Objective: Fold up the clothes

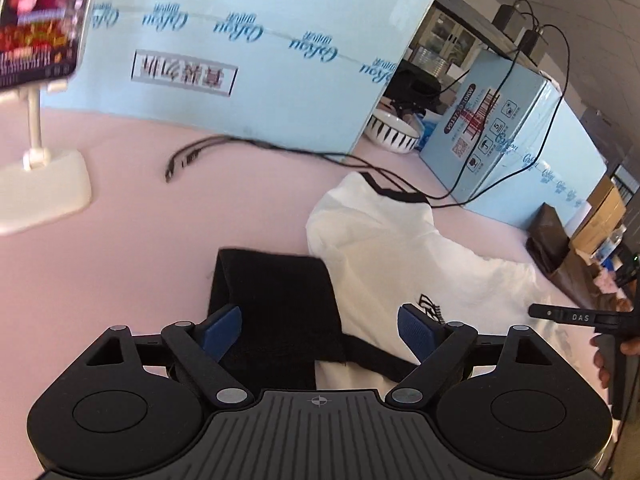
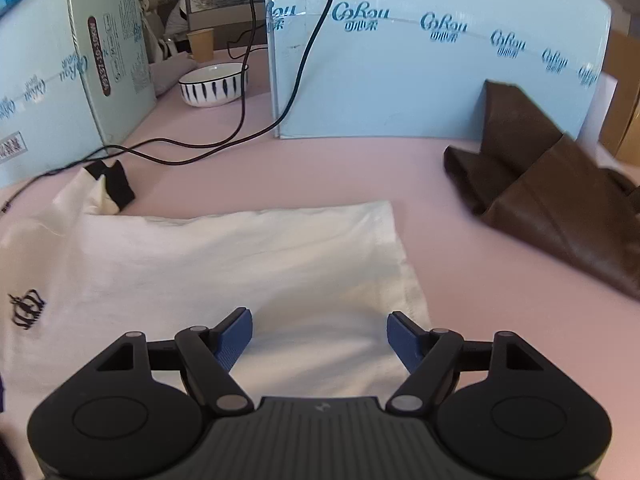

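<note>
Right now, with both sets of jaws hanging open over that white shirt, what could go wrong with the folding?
Two risks. The black cables trail across the pink table right by the shirt's collar; a lifted edge could snag them. The white shirt is already partly folded and nothing grips it, so a careless pinch might drag the layers apart.

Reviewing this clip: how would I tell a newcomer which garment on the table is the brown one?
Start at the pink table walled by pale blue cartons. Follow the carton wall to the far right of the right wrist view, where the brown garment lies bunched, one end leaning up against the carton. It is dark and slightly shiny, unlike the flat white T-shirt with black trim.
</note>
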The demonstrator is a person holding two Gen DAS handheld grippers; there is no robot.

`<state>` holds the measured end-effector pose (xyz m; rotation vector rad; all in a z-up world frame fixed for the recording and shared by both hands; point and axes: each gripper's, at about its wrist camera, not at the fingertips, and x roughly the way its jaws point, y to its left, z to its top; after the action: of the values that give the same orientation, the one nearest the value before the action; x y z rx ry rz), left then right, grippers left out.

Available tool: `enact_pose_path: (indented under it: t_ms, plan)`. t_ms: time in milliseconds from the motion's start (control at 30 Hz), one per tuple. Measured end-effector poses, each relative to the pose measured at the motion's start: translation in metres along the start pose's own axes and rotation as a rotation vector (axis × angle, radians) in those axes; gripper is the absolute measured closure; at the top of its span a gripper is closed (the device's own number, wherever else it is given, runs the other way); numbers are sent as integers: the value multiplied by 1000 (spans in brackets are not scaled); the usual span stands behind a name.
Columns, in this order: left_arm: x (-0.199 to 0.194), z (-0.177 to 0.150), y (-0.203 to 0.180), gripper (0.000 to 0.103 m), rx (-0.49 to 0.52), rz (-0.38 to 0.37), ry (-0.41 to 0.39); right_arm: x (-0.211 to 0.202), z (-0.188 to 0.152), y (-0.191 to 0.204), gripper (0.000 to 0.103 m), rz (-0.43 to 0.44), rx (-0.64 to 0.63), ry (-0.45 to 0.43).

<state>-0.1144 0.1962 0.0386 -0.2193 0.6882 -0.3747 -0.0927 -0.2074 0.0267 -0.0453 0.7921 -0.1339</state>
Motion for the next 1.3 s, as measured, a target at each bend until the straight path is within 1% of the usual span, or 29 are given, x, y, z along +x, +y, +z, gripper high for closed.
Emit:
enact_pose_path:
  t_ms: [33, 67, 100, 133, 200, 233, 300, 333, 367, 433, 533, 633, 800, 933, 1100, 1267, 1300]
  plan:
    - [1, 1, -4, 14, 20, -24, -15, -5, 3, 6, 26, -14, -26, -43]
    - [3, 1, -7, 14, 26, -50, -23, -10, 7, 12, 25, 20, -42, -73]
    - [6, 1, -9, 14, 20, -74, -25, -16, 12, 19, 25, 75, -57, -101]
    - [10, 1, -10, 14, 17, -95, -21, -18, 16, 24, 25, 135, -62, -111]
    - [18, 1, -13, 14, 30, -109, 4, -17, 28, 35, 25, 325, -50, -82]
    - [24, 0, -12, 14, 28, -106, 28, -15, 33, 40, 25, 392, -42, -66]
    - [37, -2, -7, 14, 4, -87, 94, -8, 44, 51, 25, 479, -30, -36]
    - [40, -3, -3, 14, -16, -95, 105, -5, 49, 56, 25, 500, -28, -27]
    - [39, -4, 3, 13, -43, -119, 96, -1, 54, 61, 25, 516, -30, -23]
    - [37, -5, 15, 13, -104, -165, 82, 8, 65, 68, 25, 534, -30, -15]
    - [36, -5, 29, 13, -179, -215, 81, 22, 78, 77, 25, 582, 8, 13]
    - [34, -7, 30, 13, -176, -225, 81, 39, 88, 86, 25, 608, 36, 42]
    - [30, -4, 21, 13, -137, -179, 91, 63, 96, 98, 26, 589, 52, 84]
    - [26, -1, 20, 13, -120, -103, 90, 78, 99, 98, 26, 587, 86, 110]
    - [27, -2, 22, 13, -96, -115, 89, 95, 101, 102, 28, 595, 130, 172]
    - [27, -2, 24, 12, -111, -131, 81, 101, 105, 108, 31, 582, 161, 149]
    - [27, -2, 23, 12, -107, -132, 79, 103, 106, 109, 37, 589, 168, 147]
